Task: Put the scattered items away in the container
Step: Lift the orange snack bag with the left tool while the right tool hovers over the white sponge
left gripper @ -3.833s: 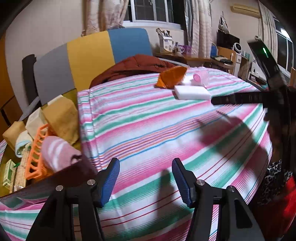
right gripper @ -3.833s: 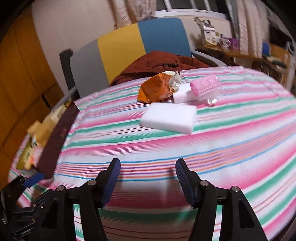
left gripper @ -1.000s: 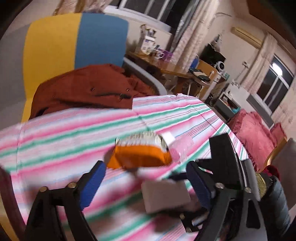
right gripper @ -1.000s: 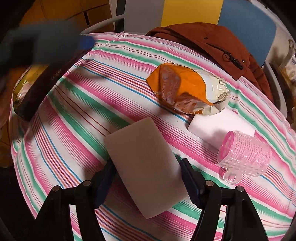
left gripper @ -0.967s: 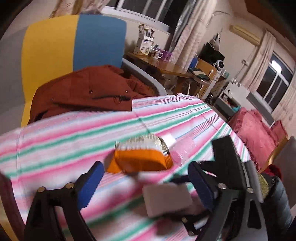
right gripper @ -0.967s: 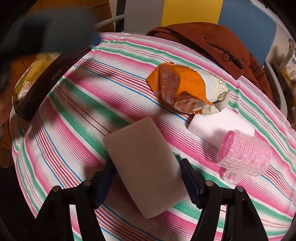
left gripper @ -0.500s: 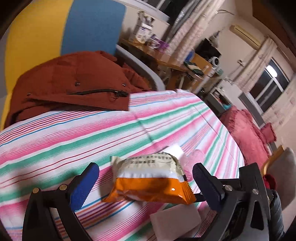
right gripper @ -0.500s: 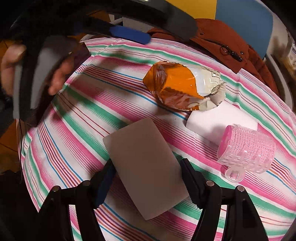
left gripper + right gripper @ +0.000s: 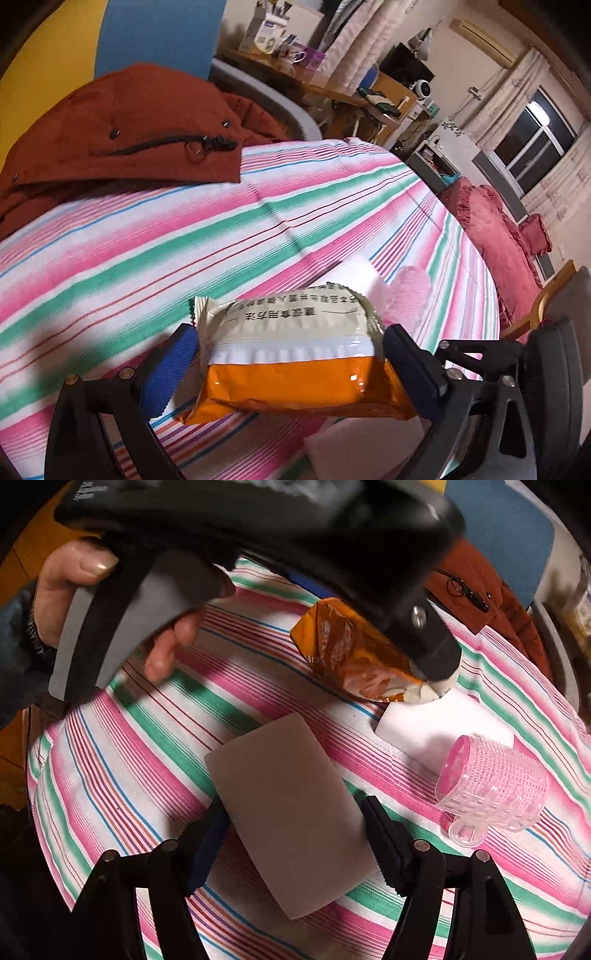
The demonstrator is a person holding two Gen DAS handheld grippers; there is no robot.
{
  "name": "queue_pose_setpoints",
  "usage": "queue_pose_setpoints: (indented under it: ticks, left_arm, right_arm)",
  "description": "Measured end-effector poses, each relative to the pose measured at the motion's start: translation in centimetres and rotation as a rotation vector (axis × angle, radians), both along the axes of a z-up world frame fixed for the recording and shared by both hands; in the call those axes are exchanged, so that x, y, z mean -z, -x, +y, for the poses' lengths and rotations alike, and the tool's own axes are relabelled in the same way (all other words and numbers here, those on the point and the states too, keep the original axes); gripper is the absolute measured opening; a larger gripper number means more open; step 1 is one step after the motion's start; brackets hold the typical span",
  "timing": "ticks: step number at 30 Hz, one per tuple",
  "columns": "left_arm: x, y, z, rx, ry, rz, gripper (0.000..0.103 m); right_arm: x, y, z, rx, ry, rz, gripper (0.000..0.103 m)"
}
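Observation:
An orange and white snack packet (image 9: 295, 354) lies on the striped tablecloth (image 9: 221, 229). My left gripper (image 9: 288, 343) is open, with one blue pad at each end of the packet. In the right wrist view its black body (image 9: 295, 524) and the hand holding it (image 9: 74, 579) reach over the packet (image 9: 343, 657). My right gripper (image 9: 295, 812) points down, open, with a flat sponge (image 9: 291, 812), grey in shadow, between its fingers on the cloth. A second white sponge (image 9: 436, 731) and a pink cup (image 9: 495, 786) on its side lie to the right. No container is in view.
A rust-red jacket (image 9: 122, 136) drapes over the table's far edge in front of a yellow and blue chair back (image 9: 155, 37). Beyond stand a cluttered desk (image 9: 332, 85) and pink bedding (image 9: 498, 251). The table's edge drops off at the left (image 9: 37, 775).
My left gripper has dropped forward onto the snack packet, which now lies between its pads. Its body and the hand now fill the top of the right wrist view. The right gripper has not moved.

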State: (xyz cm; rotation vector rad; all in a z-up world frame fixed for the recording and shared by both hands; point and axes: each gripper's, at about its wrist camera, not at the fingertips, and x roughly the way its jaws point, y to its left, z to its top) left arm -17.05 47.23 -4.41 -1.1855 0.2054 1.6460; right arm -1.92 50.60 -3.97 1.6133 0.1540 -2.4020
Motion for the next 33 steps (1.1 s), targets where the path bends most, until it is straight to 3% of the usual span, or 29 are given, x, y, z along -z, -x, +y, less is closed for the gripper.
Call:
queue_pose_setpoints:
  ticks: [4,14,25,33]
  left_arm:
    - [-0.2,-0.1,-0.8,-0.019,-0.032,0.001,0.088]
    - [-0.5,-3.2,-4.2,-0.076,-0.027,0.107,0.080]
    - [-0.8,-6.7,-10.3,-0.154,0.030,0.178,0.080]
    - [-0.5,-7.9,-11.9,-0.198,0.000,0.178,0.085]
  right_arm:
    - [0.2,-0.1,-0.2,-0.008,-0.021,0.001,0.075]
    - [0.2,-0.5,0.1,-0.013,-0.045,0.014,0.074]
    - [0.0,-1.1,1.1,-0.016,-0.059,0.016,0.075]
    - [-0.2,-0.1,0.3,-0.013,-0.080,0.022,0.076]
